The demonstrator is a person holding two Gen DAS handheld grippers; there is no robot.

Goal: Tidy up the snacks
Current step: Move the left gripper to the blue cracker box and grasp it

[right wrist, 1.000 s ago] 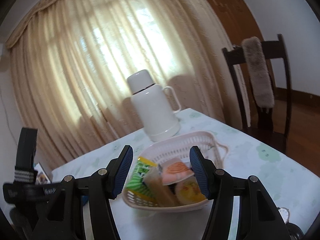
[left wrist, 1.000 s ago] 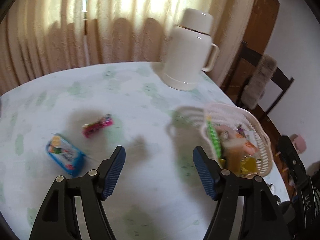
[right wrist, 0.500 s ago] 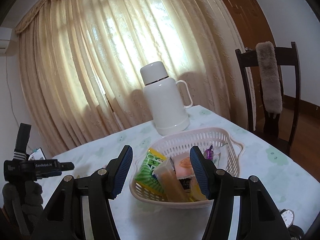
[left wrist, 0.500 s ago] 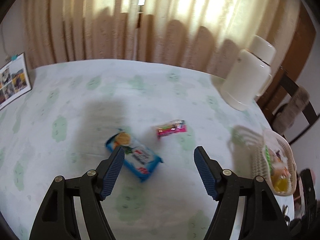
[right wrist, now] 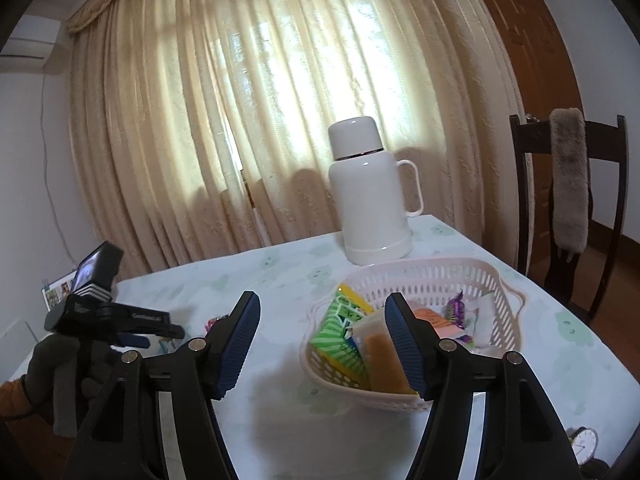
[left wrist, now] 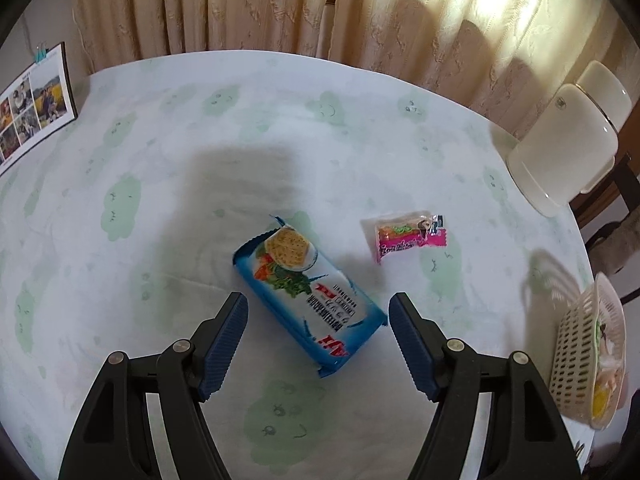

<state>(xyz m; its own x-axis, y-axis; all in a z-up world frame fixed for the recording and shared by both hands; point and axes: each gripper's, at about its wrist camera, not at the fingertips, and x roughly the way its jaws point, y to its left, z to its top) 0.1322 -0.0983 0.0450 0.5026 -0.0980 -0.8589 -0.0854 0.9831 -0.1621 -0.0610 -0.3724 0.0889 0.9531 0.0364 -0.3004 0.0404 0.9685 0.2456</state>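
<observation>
**Black tools, blue pads, a grey glove**

The left tool (left wrist: 318,312) and the right tool (right wrist: 322,312) are built of black plastic arms fixed with silver screws and tipped with ribbed blue pads (left wrist: 224,344). A grey glove (right wrist: 60,376) and an orange sleeve (right wrist: 14,400) are worn.

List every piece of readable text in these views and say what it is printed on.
"Aji": blue cracker pack, red letters seen upside down.
Smaller rows on that pack: too small to read.
Pink candy wrapper: white script, blurred.
Left gripper body: white label, blurred.
Green striped packet in the basket: unreadable.
</observation>
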